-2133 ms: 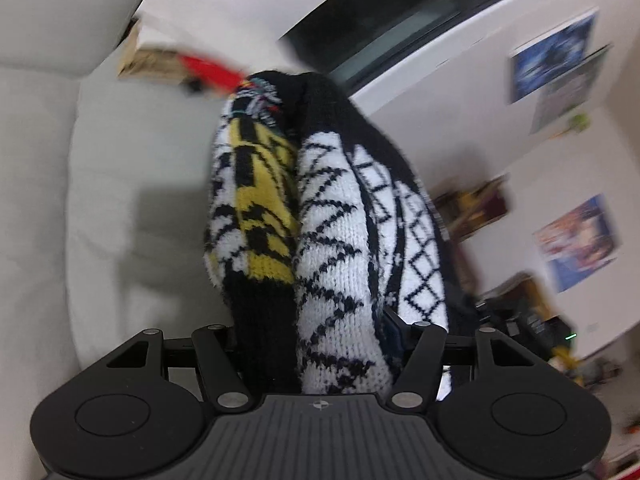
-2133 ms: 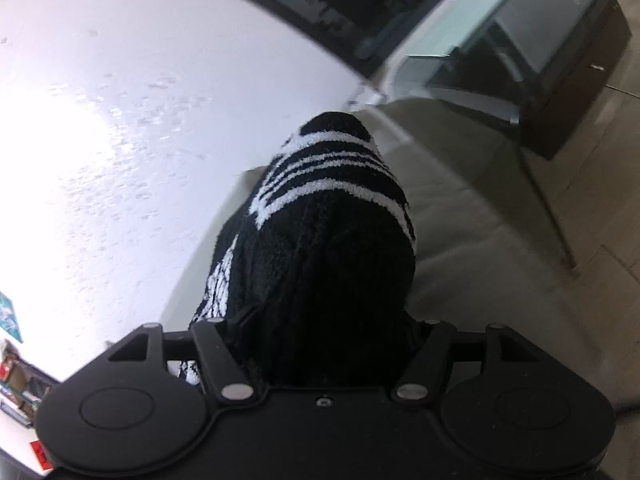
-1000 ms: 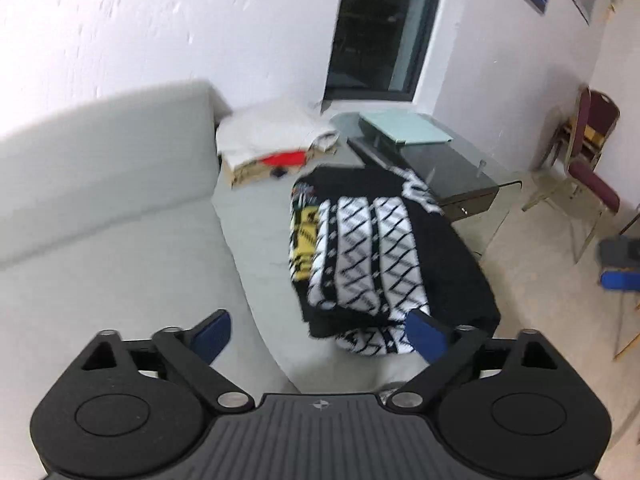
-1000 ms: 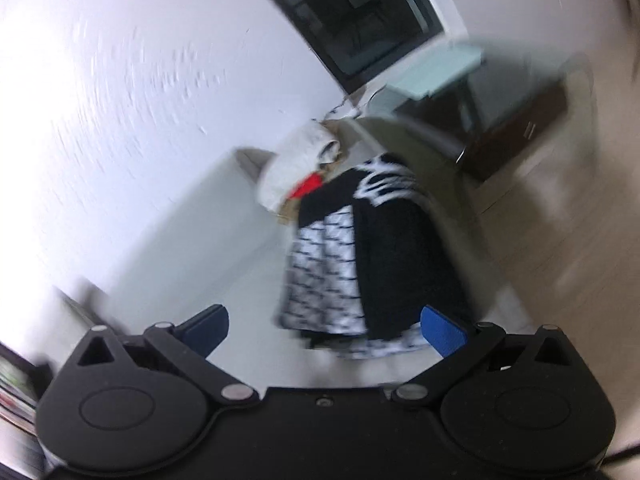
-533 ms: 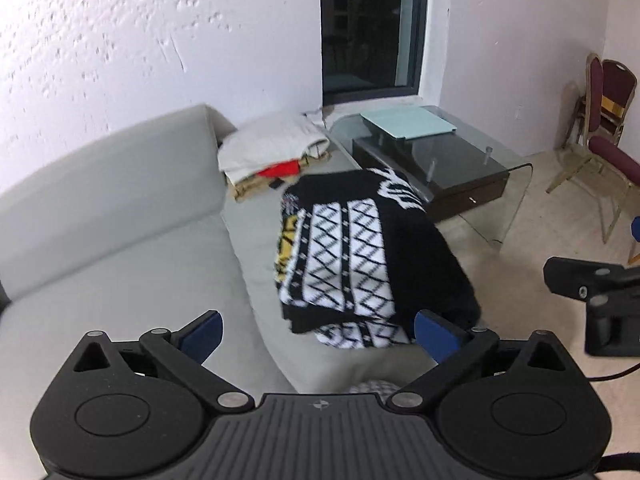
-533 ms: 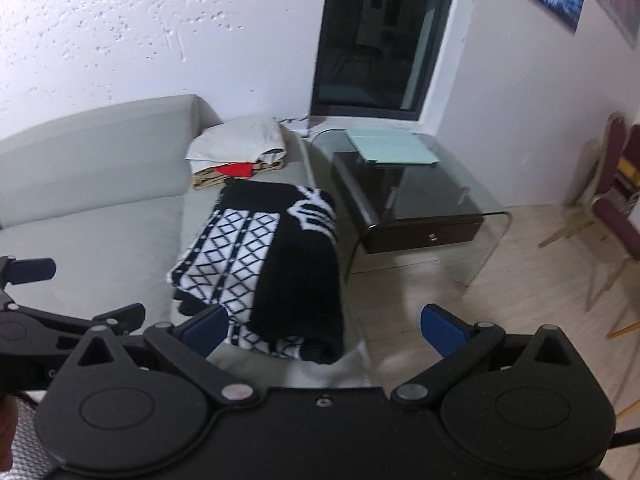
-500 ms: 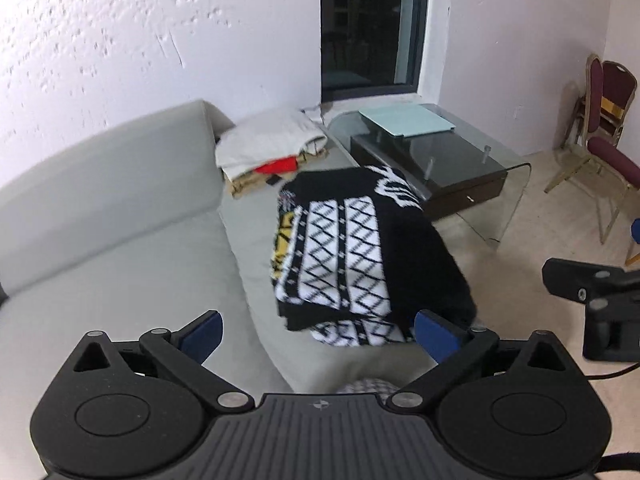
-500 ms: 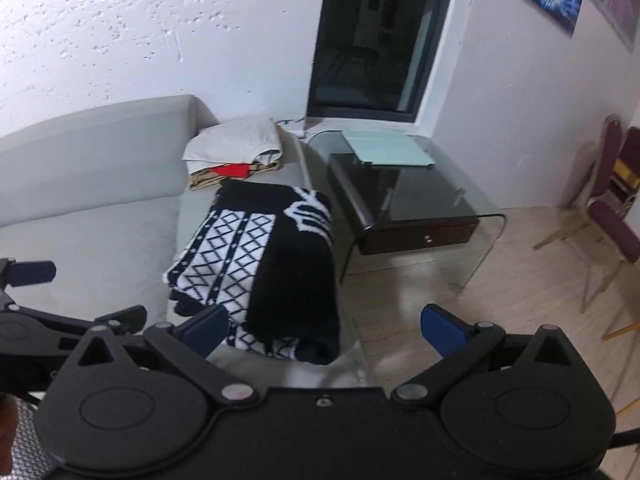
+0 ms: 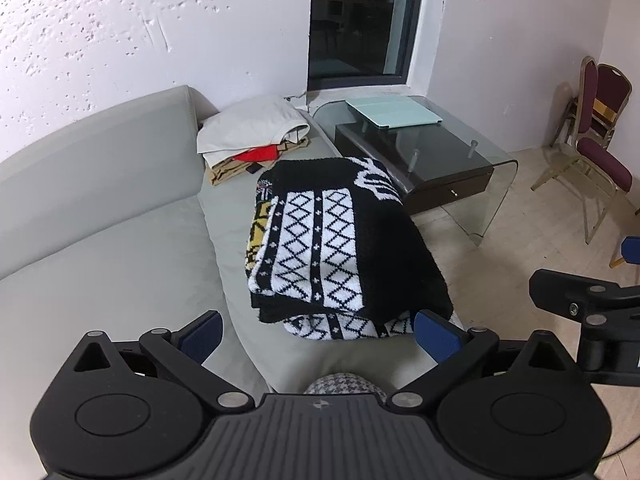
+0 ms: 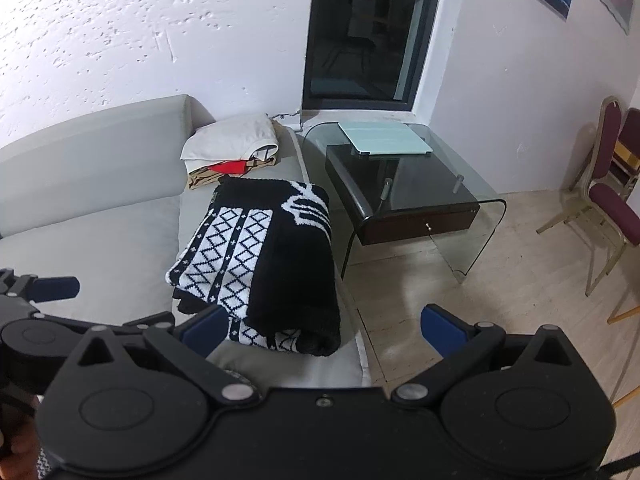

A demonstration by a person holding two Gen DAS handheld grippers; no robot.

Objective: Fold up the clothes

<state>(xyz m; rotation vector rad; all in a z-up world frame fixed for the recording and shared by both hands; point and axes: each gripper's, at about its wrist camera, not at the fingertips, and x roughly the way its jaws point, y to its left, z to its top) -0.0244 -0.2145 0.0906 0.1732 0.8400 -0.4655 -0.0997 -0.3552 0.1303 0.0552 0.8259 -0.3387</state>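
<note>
A black-and-white patterned knit sweater (image 9: pixel 340 248) (image 10: pixel 272 256) lies folded on the right end of a grey sofa (image 9: pixel 120 240) (image 10: pixel 92 208), a strip of yellow pattern showing at its left edge. My left gripper (image 9: pixel 318 336) is open, held back from the sweater's near edge with nothing between its blue pads. The right gripper (image 10: pixel 320 330) is open too, likewise drawn back from the sweater and empty. In the left wrist view the right gripper's body (image 9: pixel 588 304) shows at the right edge; in the right wrist view the left gripper's finger (image 10: pixel 52 286) shows at the left.
A stack of folded clothes (image 9: pixel 252 136) (image 10: pixel 232 148), white on top with red and tan below, sits at the sofa's far end. A glass side table (image 9: pixel 420 148) (image 10: pixel 404 184) carrying a pale green tablet case stands right of the sofa. Maroon chairs (image 9: pixel 596 136) stand at far right.
Two seconds ago both grippers were shut on the sweater, holding it up. They have let go, opened and drawn back; the sweater now lies folded on the sofa.
</note>
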